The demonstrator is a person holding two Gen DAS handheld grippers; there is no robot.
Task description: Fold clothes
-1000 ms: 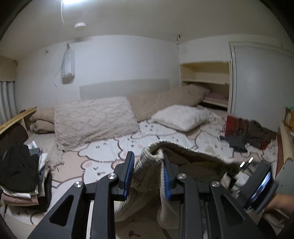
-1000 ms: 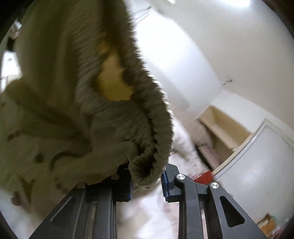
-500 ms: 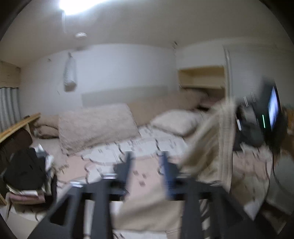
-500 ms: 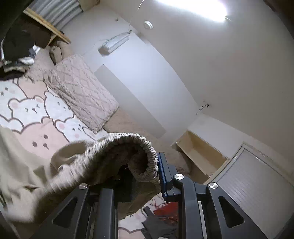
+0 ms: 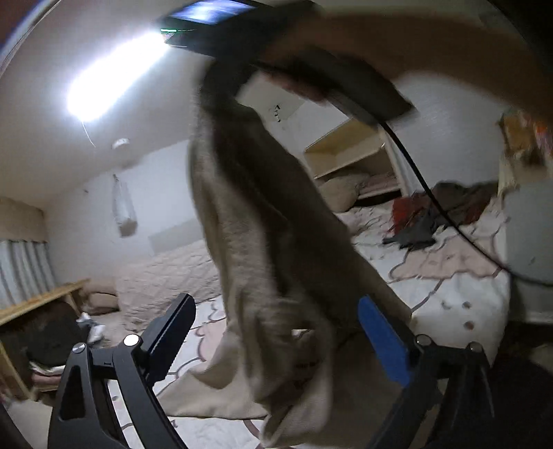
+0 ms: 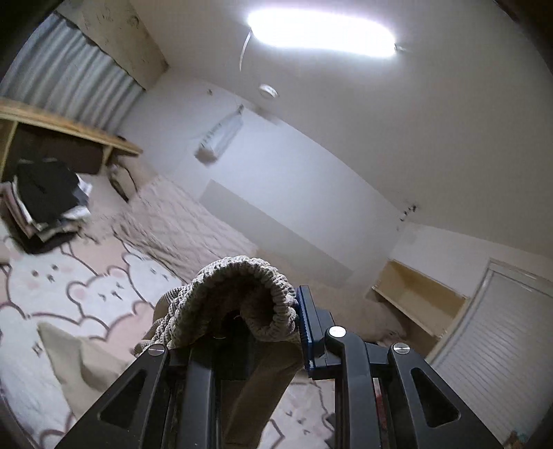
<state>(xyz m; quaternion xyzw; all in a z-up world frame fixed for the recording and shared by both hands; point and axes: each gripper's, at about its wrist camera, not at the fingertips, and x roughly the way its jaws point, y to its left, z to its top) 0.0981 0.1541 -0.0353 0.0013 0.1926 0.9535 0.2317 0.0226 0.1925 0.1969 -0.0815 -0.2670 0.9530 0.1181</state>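
While it hangs over the bed (image 5: 459, 297), the beige knit sweater (image 5: 262, 248) droops long and blurred, its ribbed hem pinched in the right gripper (image 6: 257, 317). A second ago the left gripper (image 5: 276, 324) clamped it; now its jaws are spread, cloth hanging loose between them. Folded clothes (image 6: 45, 197) sit stacked left; red and grey clothes (image 5: 435, 214) lie beyond.

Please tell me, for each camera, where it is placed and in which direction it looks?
Left wrist: on the left tongs, open, looking across the bed at the hanging beige sweater; a forearm shows above.
Right wrist: on the right tongs, shut on the sweater's ribbed hem, tilted up toward the ceiling light.
Both show the sweater, bed and wall shelf.
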